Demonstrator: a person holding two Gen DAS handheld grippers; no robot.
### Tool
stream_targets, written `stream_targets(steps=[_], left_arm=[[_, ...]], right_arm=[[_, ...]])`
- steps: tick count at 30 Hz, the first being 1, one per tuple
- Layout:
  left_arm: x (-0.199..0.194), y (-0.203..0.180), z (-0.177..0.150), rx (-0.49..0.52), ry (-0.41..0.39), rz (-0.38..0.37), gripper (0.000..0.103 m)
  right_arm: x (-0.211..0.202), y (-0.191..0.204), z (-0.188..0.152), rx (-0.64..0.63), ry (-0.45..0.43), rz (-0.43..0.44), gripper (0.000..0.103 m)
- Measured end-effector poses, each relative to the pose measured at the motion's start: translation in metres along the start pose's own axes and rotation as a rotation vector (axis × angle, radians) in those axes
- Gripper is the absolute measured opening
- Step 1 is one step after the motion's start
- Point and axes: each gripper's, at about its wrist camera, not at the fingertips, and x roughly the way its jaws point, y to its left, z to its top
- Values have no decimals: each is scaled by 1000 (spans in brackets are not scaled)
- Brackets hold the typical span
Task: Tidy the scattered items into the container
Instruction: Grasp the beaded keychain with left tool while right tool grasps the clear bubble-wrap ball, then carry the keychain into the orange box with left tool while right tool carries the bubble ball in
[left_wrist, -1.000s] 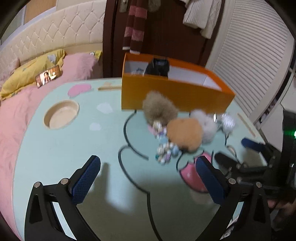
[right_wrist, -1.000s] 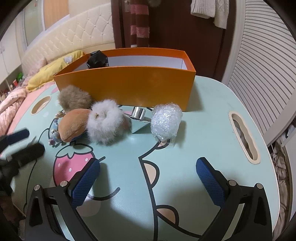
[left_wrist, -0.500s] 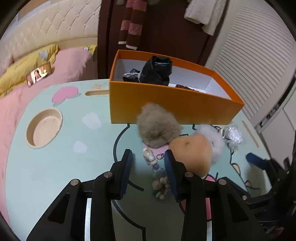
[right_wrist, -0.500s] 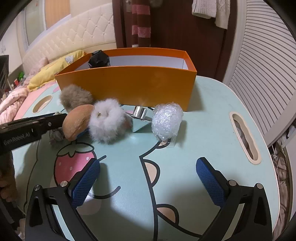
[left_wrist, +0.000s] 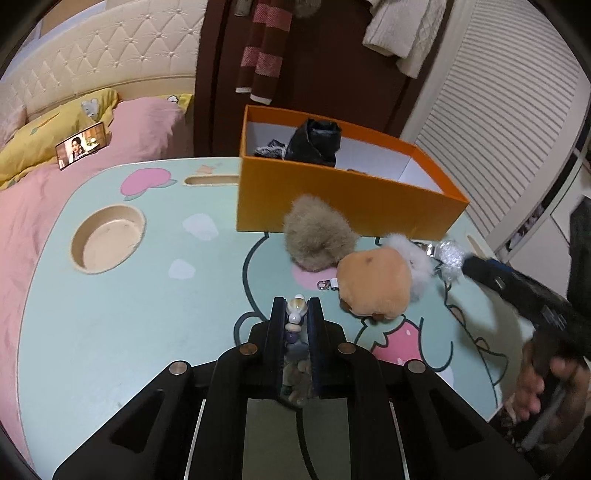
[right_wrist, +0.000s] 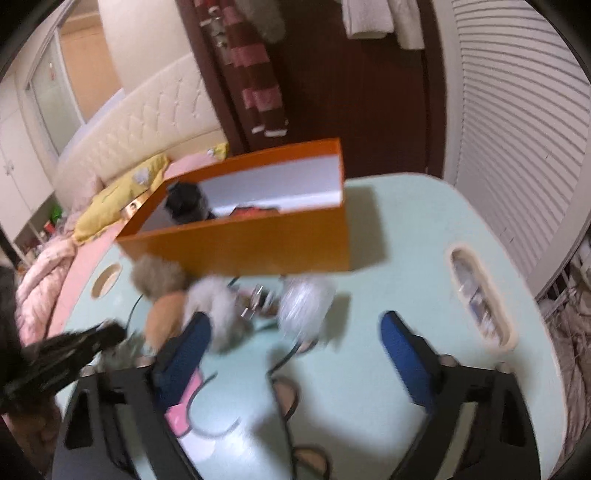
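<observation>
My left gripper is shut on a bead bracelet, held just above the table. Ahead stand the orange box, with a black pouch inside, a taupe pompom, an orange plush, a white pompom and a clear wrapped ball. My right gripper is open and empty, above the table before the white pompom and wrapped ball. The right wrist view is blurred. The orange box lies beyond.
The mint table has a round cup recess at left and a slot at right. A metal clip lies between the white pompom and the ball. A pink bed with a phone lies behind left.
My left gripper closed on the bead bracelet and lifted it slightly. My right gripper moved up and forward toward the items, staying open; its view is motion-blurred.
</observation>
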Motion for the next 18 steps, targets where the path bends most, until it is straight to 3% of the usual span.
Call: stream_targets(steps=[2, 6, 8, 10, 12, 18], left_arm=[[-6, 0, 0, 0, -6, -2, 11], [-10, 0, 2, 2, -17, 1, 11], [-10, 0, 3, 0, -22, 1, 11], [-10, 1, 4, -9, -24, 2, 11], [-11, 2, 4, -10, -23, 2, 11], [-11, 5, 2, -22, -24, 4, 11]], right_arm=[[3, -5, 6, 32, -9, -7, 71], [12, -15, 15, 94, 16, 21, 66], [22, -12, 16, 61, 62, -4, 50], [33, -13, 13, 44, 115, -19, 42], [32, -11, 10, 20, 108, -52, 29], [19, -14, 4, 9, 84, -34, 27]])
